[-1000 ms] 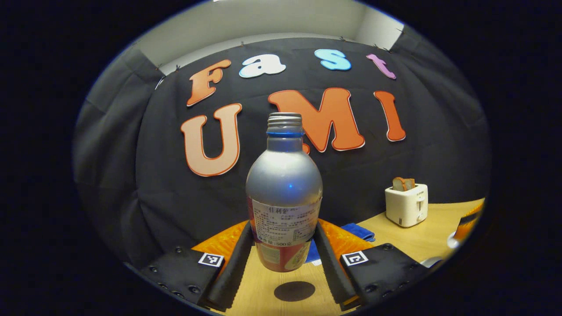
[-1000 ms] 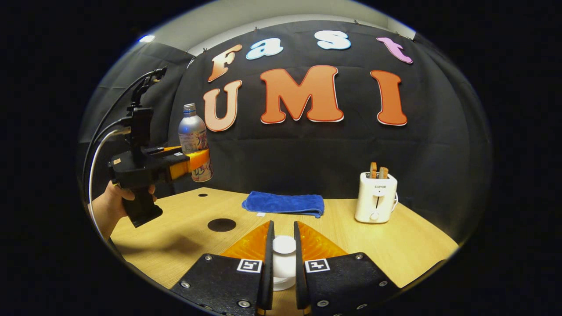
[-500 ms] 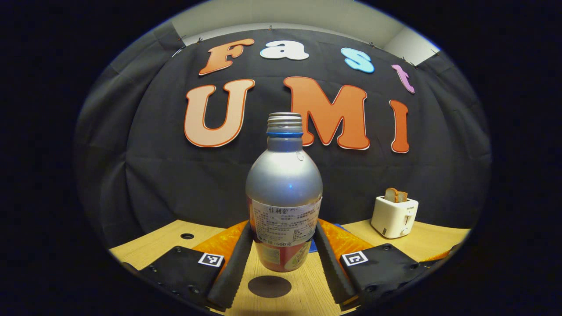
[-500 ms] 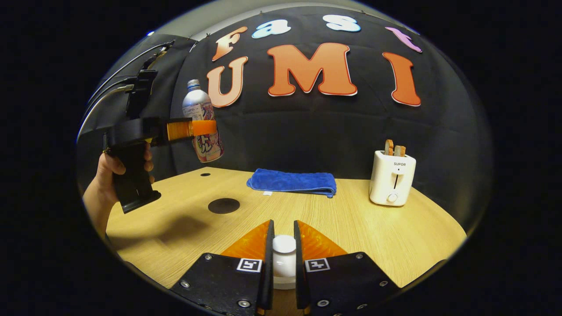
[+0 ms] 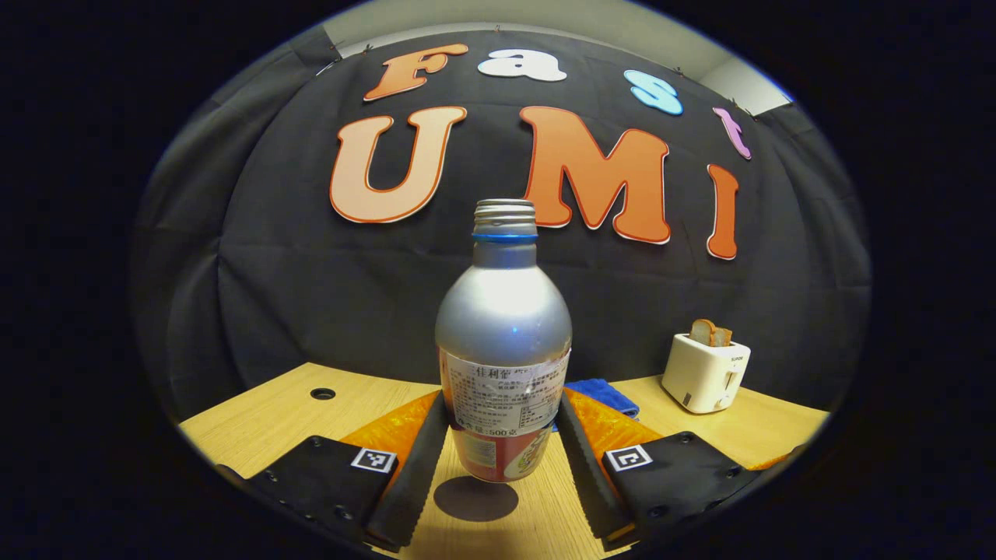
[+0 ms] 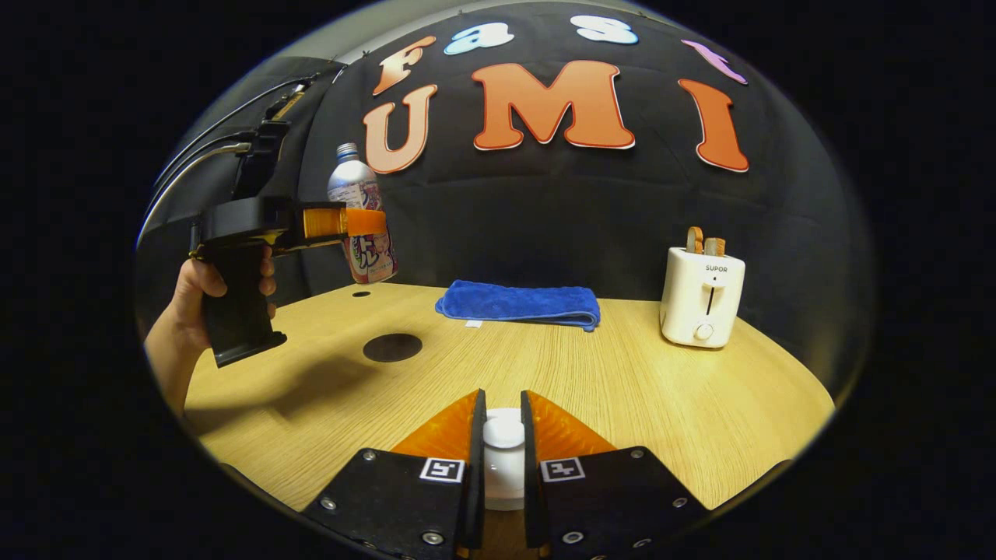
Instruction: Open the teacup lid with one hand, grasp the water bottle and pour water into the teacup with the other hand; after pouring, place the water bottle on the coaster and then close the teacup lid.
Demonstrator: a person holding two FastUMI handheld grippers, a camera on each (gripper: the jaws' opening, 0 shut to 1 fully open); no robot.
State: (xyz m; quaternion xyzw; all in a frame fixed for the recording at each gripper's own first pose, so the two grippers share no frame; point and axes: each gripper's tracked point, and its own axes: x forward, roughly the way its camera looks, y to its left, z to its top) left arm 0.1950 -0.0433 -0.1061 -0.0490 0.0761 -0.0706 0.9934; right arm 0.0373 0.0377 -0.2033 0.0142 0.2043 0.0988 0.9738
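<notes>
A silver water bottle [image 5: 503, 334] with a printed label stands upright between the fingers of my left gripper [image 5: 503, 404], which is shut on its lower body. It hangs just above the dark round coaster [image 5: 476, 498] on the wooden table. In the right gripper view, the bottle [image 6: 350, 183] and the left gripper [image 6: 342, 223] are at the far left, above and behind the coaster [image 6: 392, 348]. My right gripper [image 6: 503, 435] is shut on the knob of the white teacup lid [image 6: 503, 467]. What lies under the lid is hidden by the fingers.
A folded blue towel [image 6: 519, 304] lies at the back of the table [image 6: 638, 397]. A white toaster [image 6: 701, 295] with bread slices stands at the back right. A person's hand [image 6: 194, 288] holds the left gripper's handle. A small hole [image 5: 322, 393] sits in the tabletop's far left.
The left gripper has turned left and come down with the bottle, so the coaster now sits right under the bottle's base. The right gripper keeps hold of the lid.
</notes>
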